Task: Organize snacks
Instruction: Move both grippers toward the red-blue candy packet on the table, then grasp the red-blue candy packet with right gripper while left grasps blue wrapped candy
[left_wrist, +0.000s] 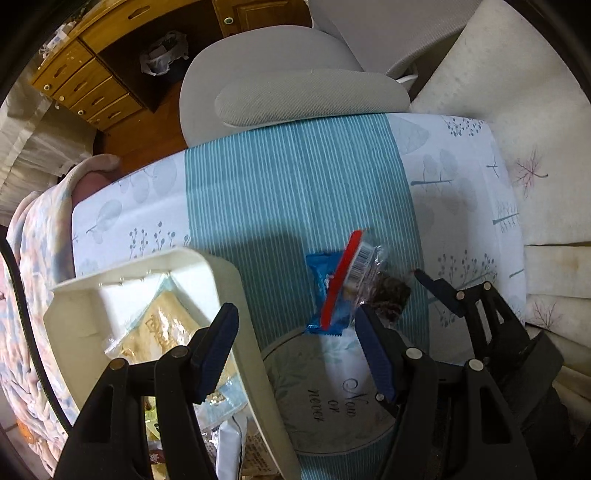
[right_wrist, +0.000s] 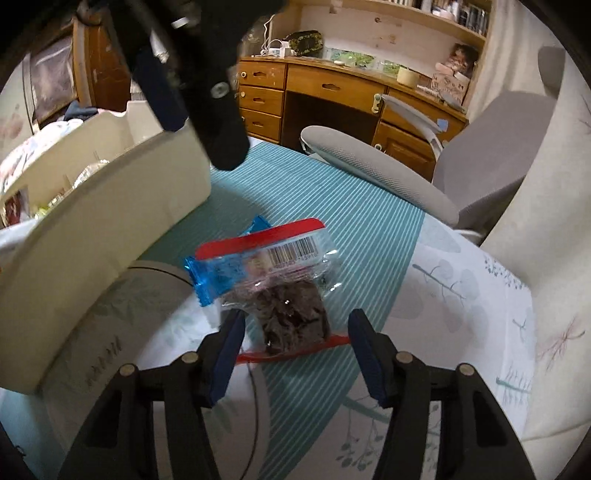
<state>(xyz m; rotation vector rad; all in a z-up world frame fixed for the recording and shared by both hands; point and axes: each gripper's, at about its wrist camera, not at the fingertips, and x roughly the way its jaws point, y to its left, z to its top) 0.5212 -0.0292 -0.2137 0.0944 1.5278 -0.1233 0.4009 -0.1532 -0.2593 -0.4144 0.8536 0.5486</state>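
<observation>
A clear packet (right_wrist: 291, 258) with a red strip and a barcode holds a dark snack (right_wrist: 295, 317). It lies on the striped teal cloth (right_wrist: 351, 229), partly over a blue packet (right_wrist: 207, 273). My right gripper (right_wrist: 297, 354) reaches down around the clear packet's near end. Its jaws are open, one blue pad at each side edge, and the packet lies flat. My left gripper (left_wrist: 295, 350) hangs open and empty over the rim of a cream basket (left_wrist: 236, 295), which holds several snack packets. Both loose packets (left_wrist: 343, 280) lie just beyond its right finger.
A round mat (left_wrist: 325, 387) printed "Now or never" lies beside the basket. A grey office chair (right_wrist: 406, 177) stands at the table's far edge, with a wooden desk with drawers (right_wrist: 325, 88) behind it. A patterned blanket (left_wrist: 37, 277) lies left and a pale cushion (left_wrist: 517, 74) right.
</observation>
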